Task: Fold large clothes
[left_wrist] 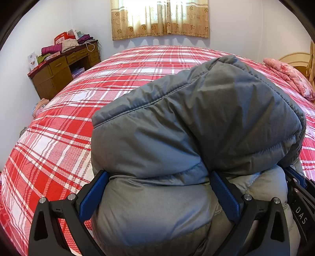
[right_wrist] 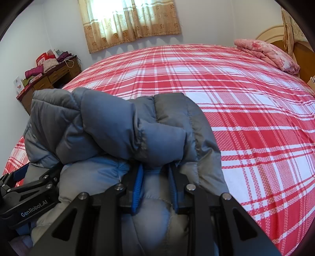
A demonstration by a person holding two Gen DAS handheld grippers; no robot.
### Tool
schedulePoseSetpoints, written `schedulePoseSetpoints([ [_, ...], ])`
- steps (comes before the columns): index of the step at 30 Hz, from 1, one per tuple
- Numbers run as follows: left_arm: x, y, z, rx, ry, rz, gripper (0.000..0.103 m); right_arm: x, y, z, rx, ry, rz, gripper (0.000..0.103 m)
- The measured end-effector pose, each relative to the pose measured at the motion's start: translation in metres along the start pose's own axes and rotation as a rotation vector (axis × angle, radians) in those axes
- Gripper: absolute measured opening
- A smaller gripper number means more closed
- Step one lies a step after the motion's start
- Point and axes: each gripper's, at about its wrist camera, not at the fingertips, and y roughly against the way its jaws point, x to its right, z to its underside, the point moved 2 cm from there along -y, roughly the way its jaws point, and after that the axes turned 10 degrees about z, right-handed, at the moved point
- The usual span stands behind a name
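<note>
A grey quilted puffer jacket is bundled thick at the near edge of the bed, its padded layers doubled over so that a stitched seam runs across the top of the heap and a paler lining shows underneath, close to the cameras. The left gripper has its blue-padded fingers set wide, with a fat roll of the jacket filling the whole gap between them and bulging over both pads, so it is clamped around that bulk. The right gripper stands much narrower, its blue pads pinching a fold of the same jacket, which drapes over the fingertips and hides them. In the right wrist view the left gripper's black body sits just beside, low at the left edge, both tools holding the garment side by side. Beneath the jacket spreads a red and white plaid bedsheet, which covers the bed. A folded pink floral quilt lies at the far right corner by a wooden headboard. Against the far wall hangs a beige patterned curtain, and a brown wooden desk at the left is piled with folded clothes.
</note>
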Motion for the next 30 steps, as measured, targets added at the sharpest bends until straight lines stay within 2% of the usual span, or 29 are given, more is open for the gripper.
schedulePoseSetpoints([
  [16, 0.0, 0.0, -0.001, -0.007, -0.001, 0.004, 0.102, 0.001, 0.0, 0.0, 0.002, -0.015, -0.015, 0.028],
  [21, -0.002, 0.01, -0.001, -0.032, -0.021, 0.018, 0.102, 0.002, 0.002, -0.001, -0.004, -0.015, -0.034, 0.029],
  [23, -0.004, 0.027, 0.002, -0.037, -0.046, 0.048, 0.102, 0.004, 0.008, -0.003, -0.005, 0.009, -0.055, 0.035],
  [24, -0.006, 0.038, 0.005, -0.023, -0.053, 0.063, 0.102, 0.009, 0.014, -0.002, 0.0, 0.014, -0.055, 0.049],
  [25, -0.007, 0.049, 0.008, -0.005, -0.061, 0.083, 0.102, 0.016, 0.021, -0.001, 0.008, 0.0, -0.048, 0.072],
  [26, -0.011, 0.064, 0.014, 0.019, -0.075, 0.116, 0.102, 0.022, 0.027, 0.0, 0.024, -0.023, -0.049, 0.079],
  [28, -0.018, 0.079, 0.025, 0.033, -0.084, 0.15, 0.102, 0.036, 0.037, 0.004, 0.052, -0.053, -0.06, 0.082],
  [30, -0.03, 0.085, 0.043, 0.008, -0.063, 0.199, 0.102, 0.044, 0.039, 0.011, 0.048, -0.048, -0.029, 0.082],
])
